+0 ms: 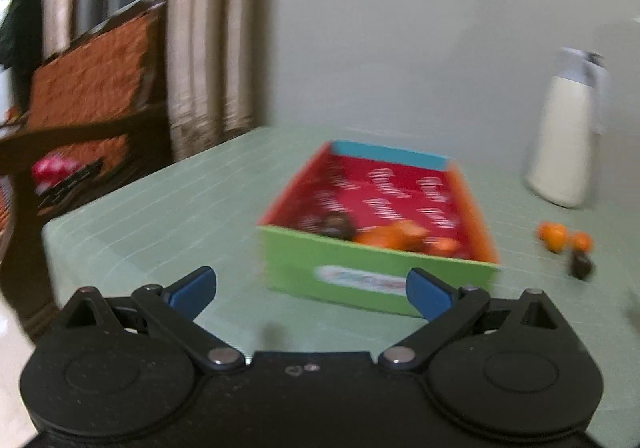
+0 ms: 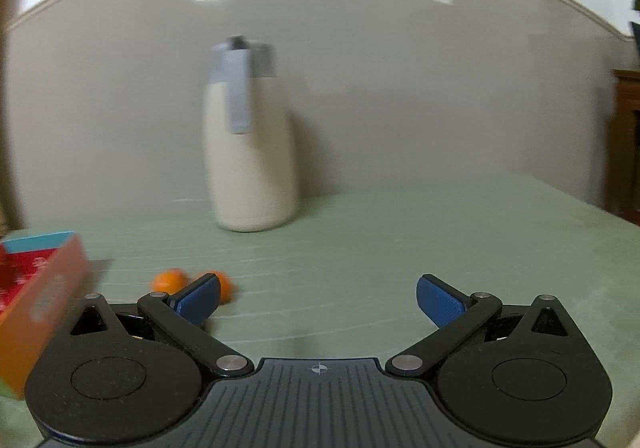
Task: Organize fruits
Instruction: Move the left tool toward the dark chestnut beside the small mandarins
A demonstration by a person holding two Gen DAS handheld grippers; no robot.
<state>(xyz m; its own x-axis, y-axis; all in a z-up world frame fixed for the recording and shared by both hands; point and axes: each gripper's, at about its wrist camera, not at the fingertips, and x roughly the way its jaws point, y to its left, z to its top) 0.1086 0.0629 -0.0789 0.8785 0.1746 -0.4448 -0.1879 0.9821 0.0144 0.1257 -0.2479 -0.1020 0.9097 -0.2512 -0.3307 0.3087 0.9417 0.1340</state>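
A colourful open box (image 1: 376, 276) with a green front wall and red inside sits on the green table. It holds orange fruits (image 1: 394, 234) and a dark fruit (image 1: 336, 226). To its right on the table lie two small oranges (image 1: 554, 234) and a dark fruit (image 1: 580, 266). My left gripper (image 1: 312, 290) is open and empty, just in front of the box. My right gripper (image 2: 318, 298) is open and empty. The two oranges (image 2: 170, 280) lie by its left fingertip, and the box (image 2: 44, 288) is at the left edge.
A cream jug with a grey lid (image 2: 250, 152) stands at the back of the table against the wall; it also shows in the left wrist view (image 1: 568, 136). A wooden chair with an orange cushion (image 1: 92, 80) stands left of the table. The table's left edge (image 1: 52, 232) is near.
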